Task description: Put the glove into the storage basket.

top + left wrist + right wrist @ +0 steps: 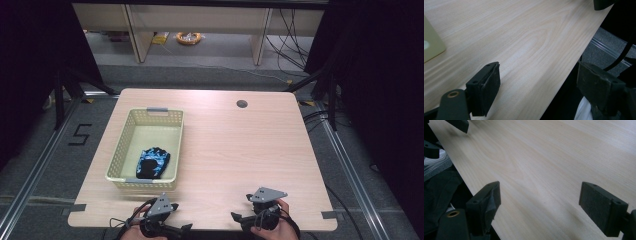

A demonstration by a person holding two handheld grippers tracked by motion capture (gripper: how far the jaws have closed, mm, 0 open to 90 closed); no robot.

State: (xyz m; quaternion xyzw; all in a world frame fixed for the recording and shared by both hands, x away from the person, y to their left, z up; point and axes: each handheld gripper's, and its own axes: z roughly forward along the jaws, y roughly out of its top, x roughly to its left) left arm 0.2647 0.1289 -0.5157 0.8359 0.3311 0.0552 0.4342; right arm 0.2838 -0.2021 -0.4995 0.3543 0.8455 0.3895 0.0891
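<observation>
left gripper (186, 227) – agape, empty | right gripper (234, 216) – agape, empty | floor mark (80, 135) – "5"

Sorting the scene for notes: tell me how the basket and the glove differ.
The basket is pale yellow; the glove is blue and black. The basket is rigid and perforated; the glove lies limp. The basket stands on the table; the glove lies inside the basket. Both sit left of centre.

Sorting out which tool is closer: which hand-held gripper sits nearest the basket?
The left hand-held gripper; it sits just below the basket, while the right hand-held gripper is farther off.
</observation>
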